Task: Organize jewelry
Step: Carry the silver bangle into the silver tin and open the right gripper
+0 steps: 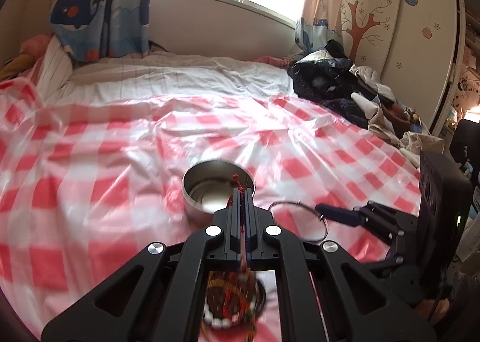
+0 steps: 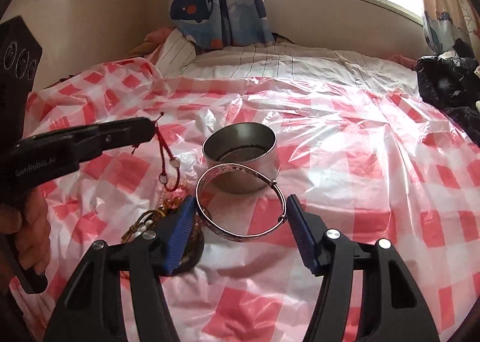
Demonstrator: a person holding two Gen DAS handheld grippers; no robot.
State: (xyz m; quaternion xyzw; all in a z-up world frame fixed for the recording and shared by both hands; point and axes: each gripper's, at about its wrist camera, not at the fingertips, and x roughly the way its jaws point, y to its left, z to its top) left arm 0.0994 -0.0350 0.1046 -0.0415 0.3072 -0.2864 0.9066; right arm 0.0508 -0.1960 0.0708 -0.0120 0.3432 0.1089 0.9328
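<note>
My left gripper point(image 1: 242, 192) is shut on a red cord bracelet point(image 2: 165, 159) with metal rings, which hangs from its tip left of the round metal tin point(image 2: 241, 156). The tin point(image 1: 216, 189) stands open on the red-checked plastic sheet. My right gripper point(image 2: 240, 216) holds a silver bangle point(image 2: 240, 201) between its blue pads, just in front of the tin; the bangle point(image 1: 300, 222) also shows in the left wrist view. A dark dish of beaded bracelets point(image 1: 231, 303) lies below my left gripper; it also shows in the right wrist view point(image 2: 168, 219).
The checked plastic sheet point(image 2: 345, 162) covers a bed. A pile of dark clothes point(image 1: 339, 84) lies at the bed's right side. Whale-print curtains point(image 2: 216, 3) and a window are behind. A wardrobe point(image 1: 405, 27) stands at the right.
</note>
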